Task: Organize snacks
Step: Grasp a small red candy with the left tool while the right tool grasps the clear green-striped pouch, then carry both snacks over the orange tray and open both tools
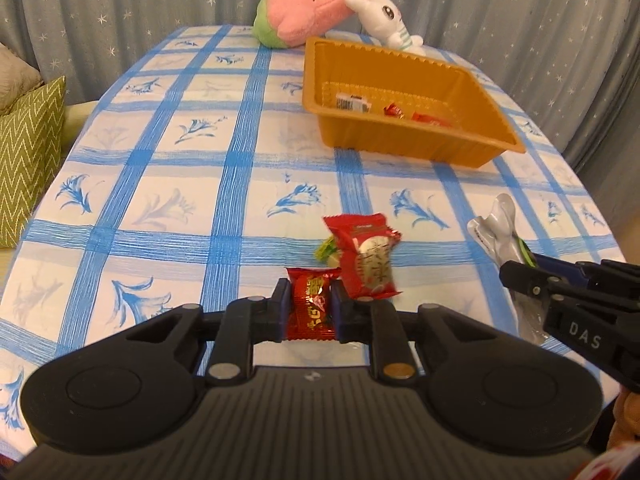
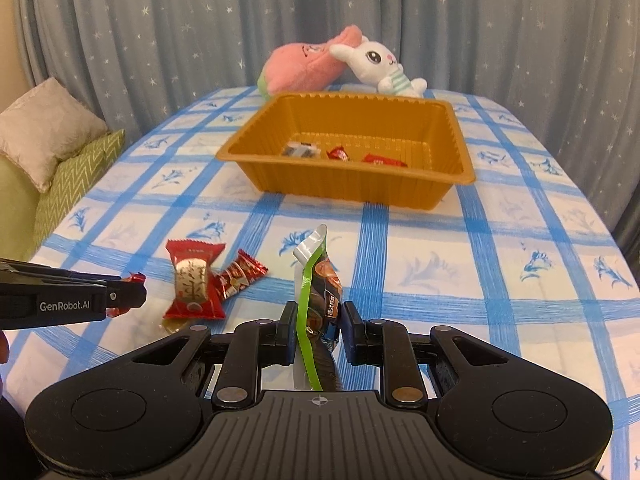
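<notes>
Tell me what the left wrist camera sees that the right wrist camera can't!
Only the left wrist view shows the left gripper from behind, its fingers shut on a small red candy.

Only the right wrist view shows the right gripper from behind, pinching a green-edged snack pouch, plus a beige pillow.

Both show the orange tray holding three snacks, the big red snack on the checked tablecloth, the pink plush and the white bunny.

Warm, even indoor light, fairly bright; soft short shadows lie under the orange tray (image 2: 460, 152). Strong fisheye bending bows the curtain (image 2: 200, 20) and table edges, with dark vignetted corners. Focus is slightly soft throughout.
</notes>
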Motion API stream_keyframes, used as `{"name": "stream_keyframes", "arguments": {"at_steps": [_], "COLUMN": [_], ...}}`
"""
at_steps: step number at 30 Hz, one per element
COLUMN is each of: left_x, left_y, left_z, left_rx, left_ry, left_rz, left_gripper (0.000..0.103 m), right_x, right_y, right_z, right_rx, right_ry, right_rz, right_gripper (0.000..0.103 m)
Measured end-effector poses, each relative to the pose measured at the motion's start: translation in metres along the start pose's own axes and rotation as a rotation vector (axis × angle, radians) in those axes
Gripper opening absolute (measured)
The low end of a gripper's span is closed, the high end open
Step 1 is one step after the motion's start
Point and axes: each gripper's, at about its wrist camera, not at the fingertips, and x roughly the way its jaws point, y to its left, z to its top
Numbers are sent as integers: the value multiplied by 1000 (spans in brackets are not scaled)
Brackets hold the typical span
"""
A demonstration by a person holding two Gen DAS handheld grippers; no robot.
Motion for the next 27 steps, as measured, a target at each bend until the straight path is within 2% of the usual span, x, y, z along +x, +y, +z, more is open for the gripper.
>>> {"name": "stream_keyframes", "arguments": {"at_steps": [15,27], "left_x": [-33,-34], "left_y": [-32,-47], "left_z": [5,19], "left_rx": [42,70], "left_ry": [-48,-64], "left_rz": [-28,-54], "left_gripper": [18,18], "right_x": [-41,-48], "right_y": [-9,-23], "right_z": [8,15], "right_rx": [10,36], "right_ry": [-60,-68], "right_rz": [-24,-30], "right_gripper": [22,22]}}
